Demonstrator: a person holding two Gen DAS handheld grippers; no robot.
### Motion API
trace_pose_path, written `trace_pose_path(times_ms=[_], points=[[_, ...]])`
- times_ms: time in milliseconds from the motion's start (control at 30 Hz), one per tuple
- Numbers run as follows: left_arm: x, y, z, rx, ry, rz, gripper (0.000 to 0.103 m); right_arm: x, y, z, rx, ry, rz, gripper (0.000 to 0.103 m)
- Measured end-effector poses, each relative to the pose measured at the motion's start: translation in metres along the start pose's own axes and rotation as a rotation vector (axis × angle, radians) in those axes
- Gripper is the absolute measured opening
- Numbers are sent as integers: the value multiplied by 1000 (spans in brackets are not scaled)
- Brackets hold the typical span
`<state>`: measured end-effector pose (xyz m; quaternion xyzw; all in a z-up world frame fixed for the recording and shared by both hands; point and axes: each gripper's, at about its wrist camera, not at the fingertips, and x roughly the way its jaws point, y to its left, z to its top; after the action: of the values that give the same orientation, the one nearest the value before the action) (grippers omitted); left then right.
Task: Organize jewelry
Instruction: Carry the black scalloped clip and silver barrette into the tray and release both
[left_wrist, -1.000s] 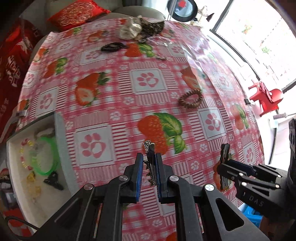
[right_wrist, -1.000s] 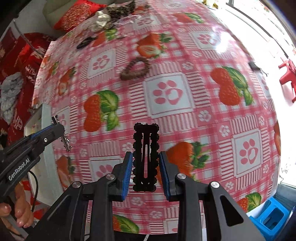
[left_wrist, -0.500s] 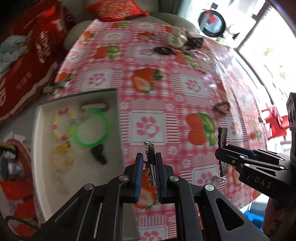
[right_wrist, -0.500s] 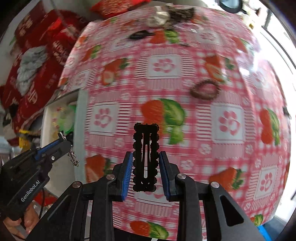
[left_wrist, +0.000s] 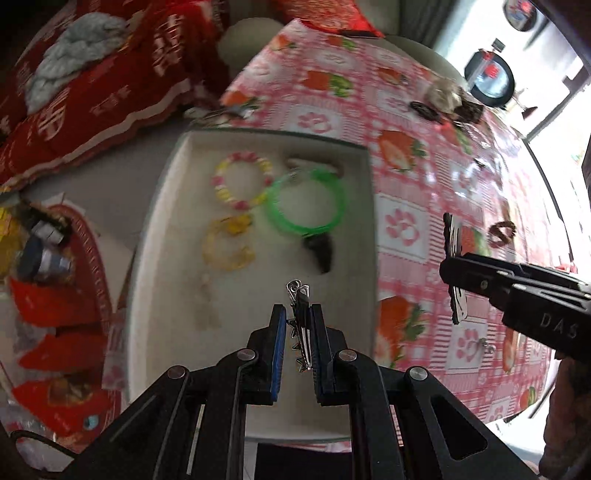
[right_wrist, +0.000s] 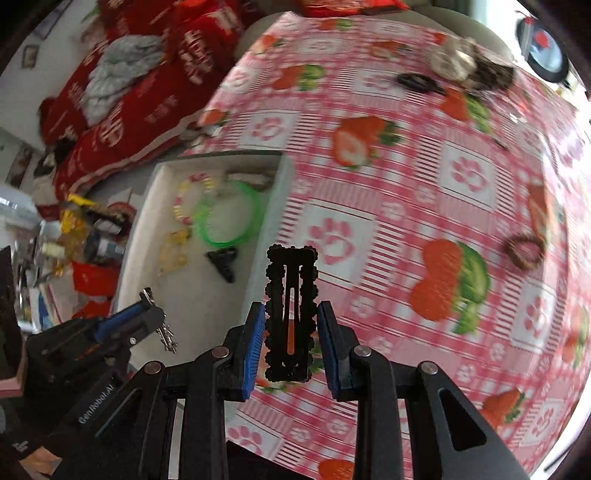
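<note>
Careful: your left gripper (left_wrist: 298, 325) is pinching the thin silver toothed hair clip (left_wrist: 300, 312) above the white tray (left_wrist: 354, 236), and your right gripper (right_wrist: 291, 332) is squeezing the flat black bumpy-edged snap clip (right_wrist: 291, 314) over the pink strawberry tablecloth (right_wrist: 406, 177), beside the tray. Let go early and that one misses. Only the left camera shows the tray's empty spot under the silver clip.

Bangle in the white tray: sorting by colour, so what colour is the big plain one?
Bright green bangle, clearest in the left wrist view.
</note>
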<state>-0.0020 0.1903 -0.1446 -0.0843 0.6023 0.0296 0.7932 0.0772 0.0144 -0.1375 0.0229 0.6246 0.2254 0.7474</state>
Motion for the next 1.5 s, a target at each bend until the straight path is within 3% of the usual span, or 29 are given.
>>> trace_pose_path(times_ms=[467,900,1500], points=[[16,61,-28,-113,39,81,19,45,66,6,-129,110,75,31],[48,71,-31,-127,69,118,19,96,90,-1,-210,227,60,31],[60,73,-17,-115,22,83,20,112,88,22,-250,217,-10,32]])
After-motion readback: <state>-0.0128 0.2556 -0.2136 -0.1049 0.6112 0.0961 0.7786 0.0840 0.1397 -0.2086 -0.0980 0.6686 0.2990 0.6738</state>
